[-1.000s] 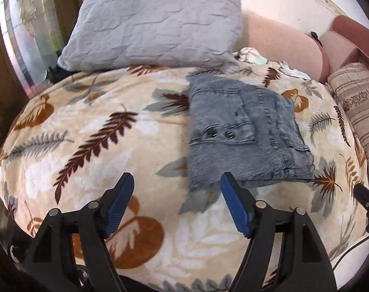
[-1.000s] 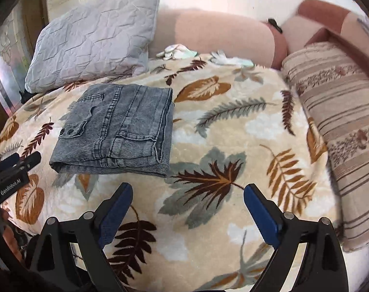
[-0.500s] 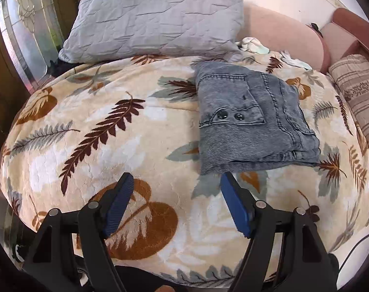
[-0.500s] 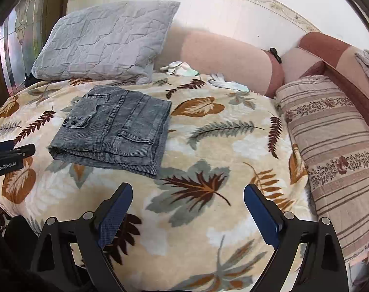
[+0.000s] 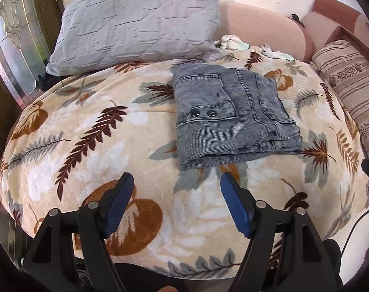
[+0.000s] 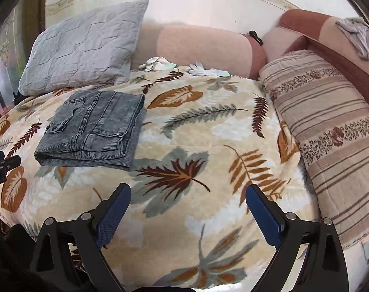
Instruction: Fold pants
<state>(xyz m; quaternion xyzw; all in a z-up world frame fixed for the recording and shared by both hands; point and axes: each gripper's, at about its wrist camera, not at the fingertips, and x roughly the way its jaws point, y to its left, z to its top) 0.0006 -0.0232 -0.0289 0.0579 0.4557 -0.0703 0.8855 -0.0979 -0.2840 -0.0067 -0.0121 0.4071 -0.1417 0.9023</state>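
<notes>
Two grippers, left (image 5: 176, 189) and right (image 6: 188, 199), spread wide, holding nothing. Folded pants (image 5: 230, 116) lie on blanket (image 5: 92, 150), at 12 o'clock of left gripper, apart from it.

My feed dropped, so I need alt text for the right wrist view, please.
Grey pants lie folded into a compact rectangle on a leaf-print blanket, untouched. The right hand-held gripper hovers open over the blanket nearer the camera, holding nothing. A grey pillow sits behind and a striped cushion lies at right.
</notes>
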